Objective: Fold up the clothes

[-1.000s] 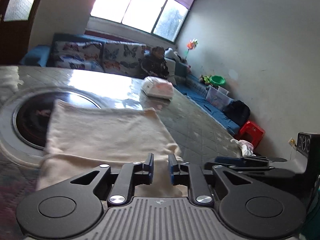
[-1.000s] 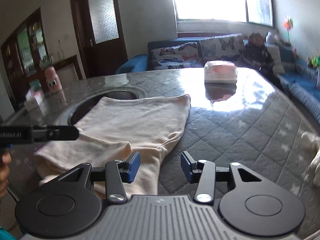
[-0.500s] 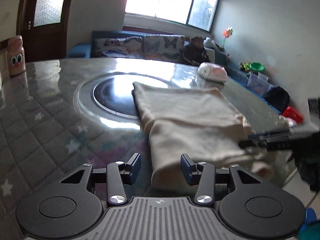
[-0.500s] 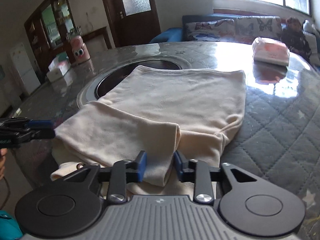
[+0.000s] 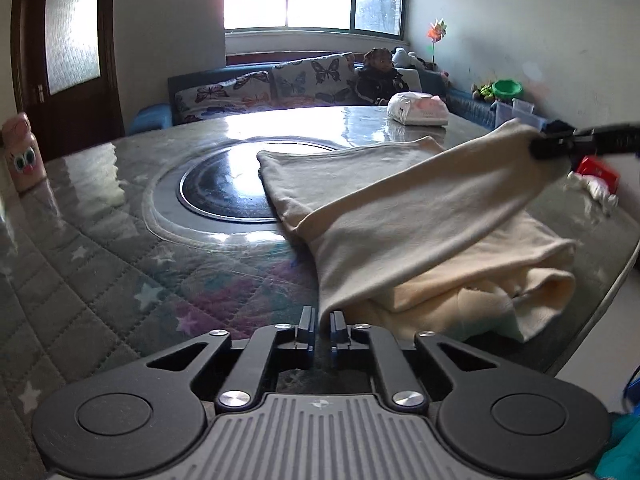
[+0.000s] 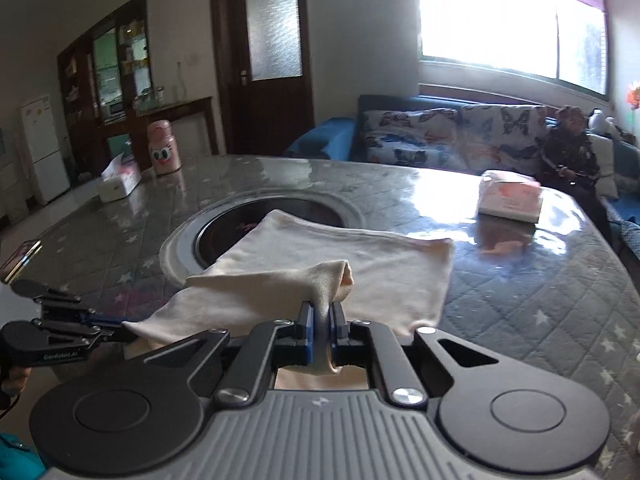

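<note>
Setting: a quilted, star-patterned table (image 5: pixel 100 272) with a glossy clear cover and a round dark inset (image 5: pixel 228 188) at its centre, in a living room lit by a wide window (image 6: pixel 508 20).
Garment: a cream knit garment (image 5: pixel 400 216) lies on the table beside the round inset, its far edge overlapping the inset's rim and its near end bunched in thick folds toward the table edge.
Left gripper: the left gripper (image 5: pixel 321 326) has its blue-padded jaws drawn close together on the near corner of the garment's top layer; the right wrist view shows that corner running into its tips (image 6: pixel 116 330).
Right gripper: the right gripper (image 6: pixel 321 322) is clamped on a bunched fold of the same layer, cloth filling the narrow gap between its pads and a loop of it standing up just beyond them.
Lifted layer: between the two grippers the top layer hangs clear of the folds beneath, stretched in a slanting sheet above the table.
Holder: part of a hand (image 6: pixel 18 378) grips the left tool's handle.
On the table: a tissue pack (image 5: pixel 418 110) sits beyond the garment, well apart from it; a pink cartoon-eyed flask (image 6: pixel 162 148) and a white box (image 6: pixel 120 182) stand at the far side of the inset.
Background: a butterfly-print sofa (image 6: pixel 452 140) under the window, a person seated at its end (image 6: pixel 572 148), a dark wooden door (image 6: pixel 264 60) to one side.
</note>
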Demonstrator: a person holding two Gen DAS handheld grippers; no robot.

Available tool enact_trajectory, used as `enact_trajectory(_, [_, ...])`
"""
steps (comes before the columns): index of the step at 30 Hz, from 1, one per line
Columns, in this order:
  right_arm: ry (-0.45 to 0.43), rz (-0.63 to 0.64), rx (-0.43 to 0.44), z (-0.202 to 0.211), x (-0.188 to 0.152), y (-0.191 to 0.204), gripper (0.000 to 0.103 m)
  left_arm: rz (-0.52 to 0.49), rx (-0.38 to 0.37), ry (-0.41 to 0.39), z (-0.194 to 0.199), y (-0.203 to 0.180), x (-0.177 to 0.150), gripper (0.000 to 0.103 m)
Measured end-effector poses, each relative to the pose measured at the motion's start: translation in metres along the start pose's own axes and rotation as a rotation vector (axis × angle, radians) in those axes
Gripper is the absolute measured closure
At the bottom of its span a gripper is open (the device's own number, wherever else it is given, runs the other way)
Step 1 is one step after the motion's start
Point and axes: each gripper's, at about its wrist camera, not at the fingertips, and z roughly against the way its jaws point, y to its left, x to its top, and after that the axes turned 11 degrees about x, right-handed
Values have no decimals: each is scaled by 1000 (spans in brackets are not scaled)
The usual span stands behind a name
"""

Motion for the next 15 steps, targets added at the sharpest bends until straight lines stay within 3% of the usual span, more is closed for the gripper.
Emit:
enact_trajectory(3, [-7, 16, 25, 1, 12, 3, 97, 10, 7, -6, 2, 2, 0, 98])
enact_trajectory(11, [-117, 240, 94, 4, 65, 42, 97, 54, 8, -10, 5, 9, -2, 98])
enact_trajectory(15, [-73, 230, 62, 1, 60, 38, 97, 49, 4, -5, 3, 7, -3, 98])
